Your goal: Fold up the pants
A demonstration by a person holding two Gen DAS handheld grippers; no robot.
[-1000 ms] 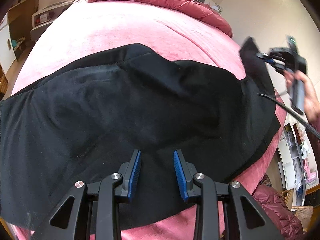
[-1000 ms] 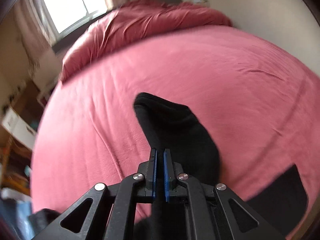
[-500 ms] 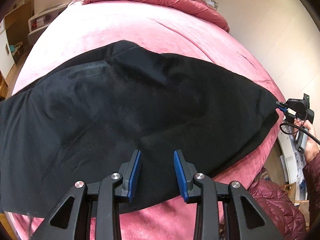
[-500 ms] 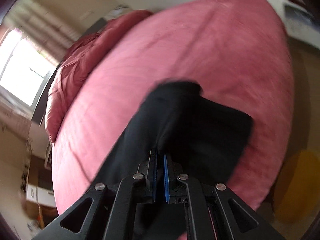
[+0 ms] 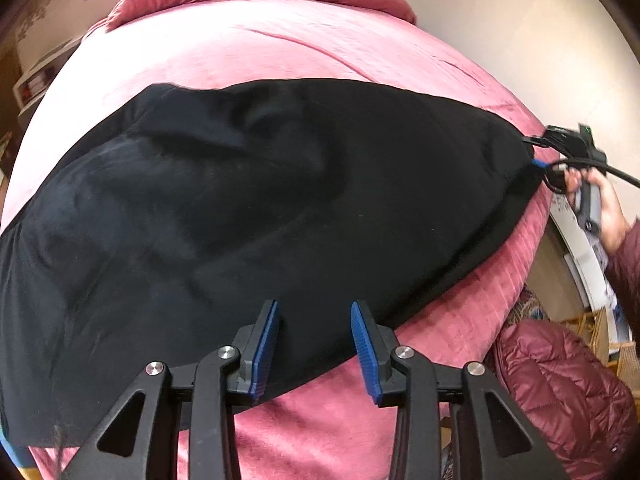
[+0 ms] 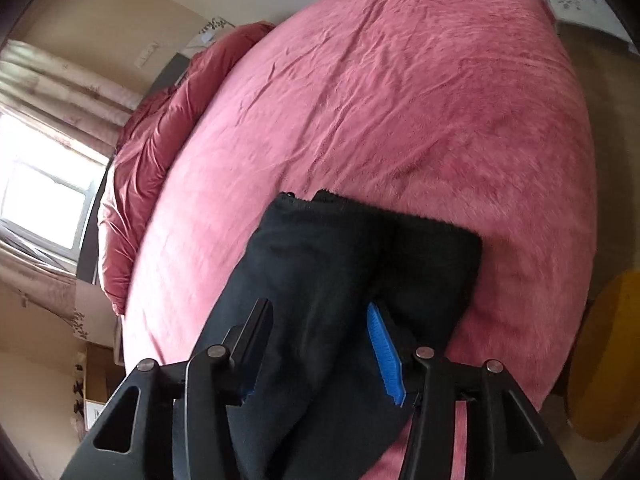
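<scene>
Your right gripper (image 6: 320,344) has just been opening: its jaws stand parted with the cuff end of the black pants (image 5: 280,208) lying slack between them, let go rather than pinched. In the left wrist view the pants run long across the pink bed (image 5: 280,40), from about 8 o'clock to 3 o'clock, and the right gripper (image 5: 536,152) sits at that 3 o'clock tip. Your left gripper (image 5: 314,344) is also unclenched, holding nothing, its pads hanging over the near hem at 6 o'clock. So each hand is at its own end. The cloth is dark, soft and rumpled near the middle; it looks doubled leg on leg, though the blackness hides the layers.
</scene>
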